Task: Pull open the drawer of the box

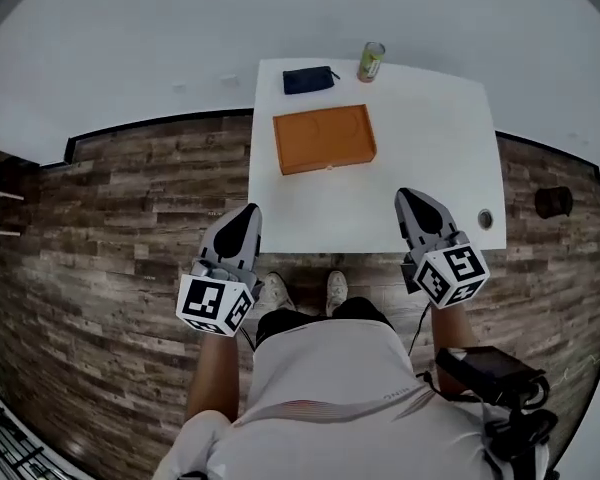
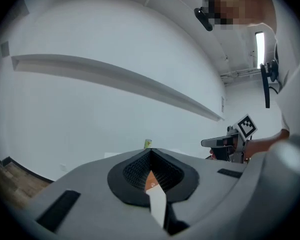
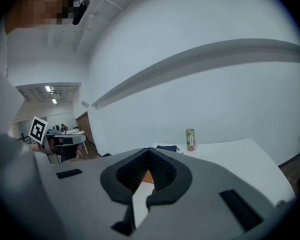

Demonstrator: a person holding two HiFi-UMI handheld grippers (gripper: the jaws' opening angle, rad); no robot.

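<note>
On the white table in front of us, the orange box lies flat near a dark pouch and a can, and we see no drawer drawn out of it, so we judge the task not yet begun. Our left gripper and right gripper hover at the table's near edge, well apart from the box, each with its jaws pressed together on nothing. Everything is left to do: reach the box, grip its front and pull.
</note>
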